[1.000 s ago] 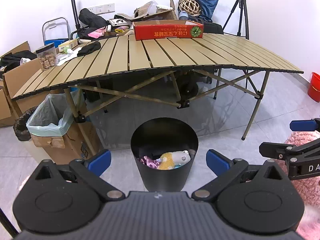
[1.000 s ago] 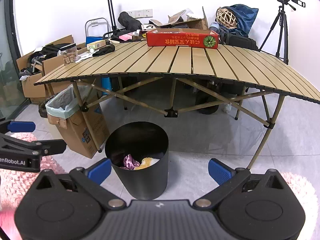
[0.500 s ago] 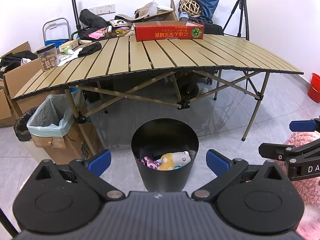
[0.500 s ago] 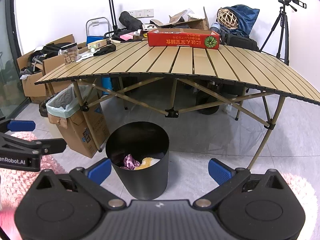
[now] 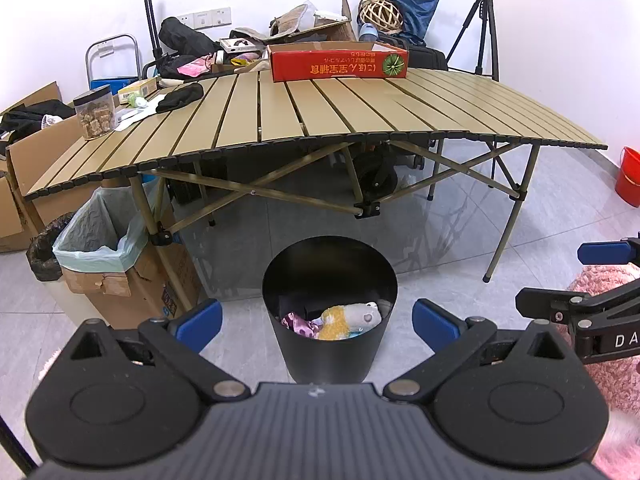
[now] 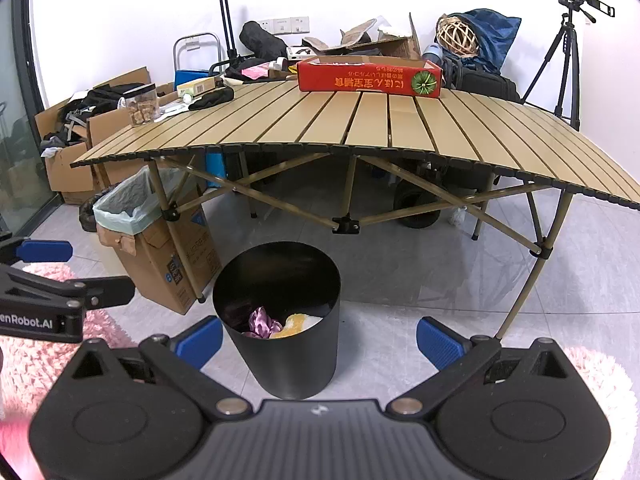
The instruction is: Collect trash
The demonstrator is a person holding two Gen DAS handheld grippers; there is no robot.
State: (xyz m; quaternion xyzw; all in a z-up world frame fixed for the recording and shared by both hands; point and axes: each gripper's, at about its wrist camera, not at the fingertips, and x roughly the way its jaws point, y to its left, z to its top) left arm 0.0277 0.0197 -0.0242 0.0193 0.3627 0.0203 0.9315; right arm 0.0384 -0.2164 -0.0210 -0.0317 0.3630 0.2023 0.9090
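- Fingers of the left hand-held gripper [image 5: 316,326] stand spread wide with nothing between them, and the right hand-held gripper [image 6: 318,342] is splayed just as wide and just as bare; I judge that neither has anything to carry at this moment.
- Both point forward and a little down, which keeps the black bin [image 5: 330,316] framed between the blue pads of each, probably so that its mouth is easy to aim at.
- The bin stands upright on the grey tiled floor [image 5: 440,280], just ahead of and below the 2 tools, central for the left one and slightly left of centre for the right one.
- The trash [image 5: 340,320] lies inside the bin at the bottom: a purple crumpled wrapper, a yellow-and-white soft piece and something dark behind them; it sits well under the rim.
- A pink fluffy rug [image 6: 36,356] lies on the floor at both sides of the tools.
- Beyond the bin is the slatted bench [image 5: 320,120], bare along its near half, so collecting looks close to done.
- A red carton [image 5: 338,62] rests at the bench's far edge, and a snack jar [image 5: 95,114] and a black cloth [image 5: 180,98] sit at its left end.
- A cardboard box lined with a pale green bag [image 5: 100,240] stands by the bench's left leg.
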